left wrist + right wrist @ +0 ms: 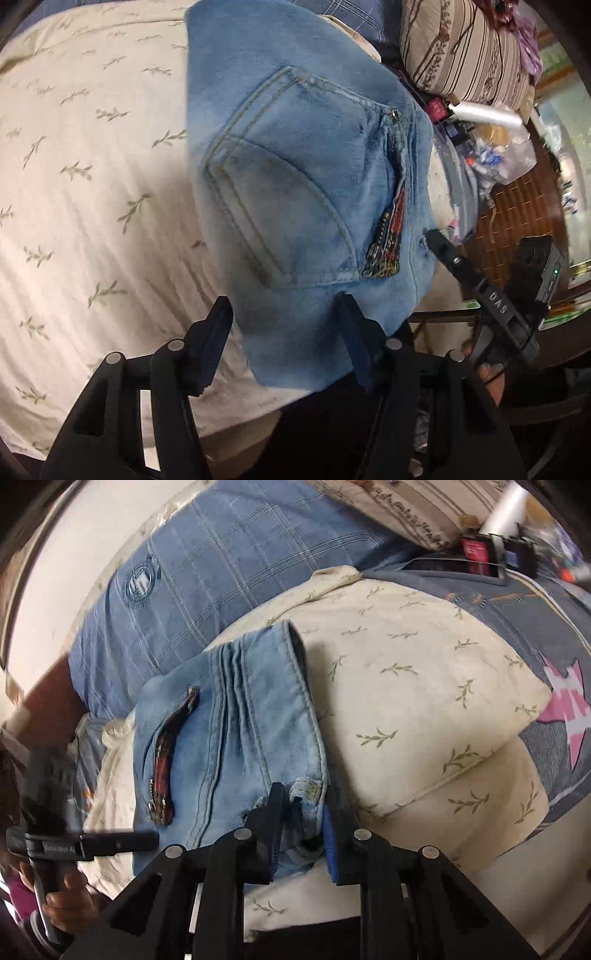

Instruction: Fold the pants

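Jeans (295, 177) folded near the bed (92, 166) edge; right tool (301, 805) pinches their hem, left tool (284, 325) gapes; careless release could unfold them.

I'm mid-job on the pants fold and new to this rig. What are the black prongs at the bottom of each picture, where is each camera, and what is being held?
The black prongs are hand-held two-finger grippers, one in each of a person's hands; each carries a fisheye camera that looks forward along its fingers.

The left wrist view shows the left gripper, its fingers spread wide around the near edge of the folded blue jeans, not pinching them. The right gripper shows at the right edge of this view.

The right wrist view shows the right gripper with its fingers on either side of a bunched denim corner, apparently gripping it.

The jeans lie on a cream leaf-print bed cover. Behind them are a blue plaid pillow and a striped cushion.
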{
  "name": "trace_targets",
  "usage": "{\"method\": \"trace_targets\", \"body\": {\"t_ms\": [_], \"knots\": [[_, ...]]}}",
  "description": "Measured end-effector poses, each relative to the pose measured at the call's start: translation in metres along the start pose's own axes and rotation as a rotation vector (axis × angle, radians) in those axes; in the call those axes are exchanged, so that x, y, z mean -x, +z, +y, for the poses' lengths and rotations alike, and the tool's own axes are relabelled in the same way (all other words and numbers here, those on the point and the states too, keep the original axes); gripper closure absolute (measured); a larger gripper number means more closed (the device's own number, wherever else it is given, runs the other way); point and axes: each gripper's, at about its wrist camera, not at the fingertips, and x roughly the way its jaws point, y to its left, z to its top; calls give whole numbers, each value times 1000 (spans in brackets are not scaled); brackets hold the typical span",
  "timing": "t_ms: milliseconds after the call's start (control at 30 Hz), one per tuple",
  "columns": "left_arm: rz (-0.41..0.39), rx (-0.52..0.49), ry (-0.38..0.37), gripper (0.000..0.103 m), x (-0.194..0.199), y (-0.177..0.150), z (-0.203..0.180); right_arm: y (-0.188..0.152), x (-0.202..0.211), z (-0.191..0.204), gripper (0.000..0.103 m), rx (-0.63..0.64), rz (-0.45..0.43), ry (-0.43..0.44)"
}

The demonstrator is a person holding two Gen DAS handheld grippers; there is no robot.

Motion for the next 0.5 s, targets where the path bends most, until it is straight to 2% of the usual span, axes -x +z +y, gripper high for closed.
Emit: {"method": "trace_targets", "body": {"t_ms": [67, 100, 133, 200, 233, 267, 300, 367, 400, 467, 500], "knots": [[-49, -46, 36, 46, 18, -3, 1, 11, 15, -1, 69, -35, -59, 46], [-92, -71, 60, 46, 30, -2, 0, 19, 25, -3, 61, -64, -107, 72], [-145, -93, 84, 45, 43, 2, -2, 28, 28, -5, 42, -83, -132, 93], [-193, -107, 126, 36, 54, 19, -4, 46, 24, -8, 28, -112, -142, 116], [-211, -100, 148, 30, 54, 34, -5, 57, 13, -6, 28, -116, -127, 128], [-221, -87, 162, 29, 51, 48, -3, 68, -2, -1, 28, -112, -104, 144], [-212, -58, 184, 29, 45, 61, 1, 78, -19, 3, 28, -109, -75, 141], [-161, -4, 172, 29, 27, 87, 8, 90, -50, 9, 28, -103, -6, 123], [-139, 27, 169, 29, 19, 98, 10, 97, -68, 12, 30, -97, 44, 114], [-123, 74, 152, 37, 12, 112, 10, 102, -81, 23, 84, -21, 66, 125], [-132, 87, 136, 37, 15, 114, 11, 106, -79, 38, 98, 63, 58, 139]]}}
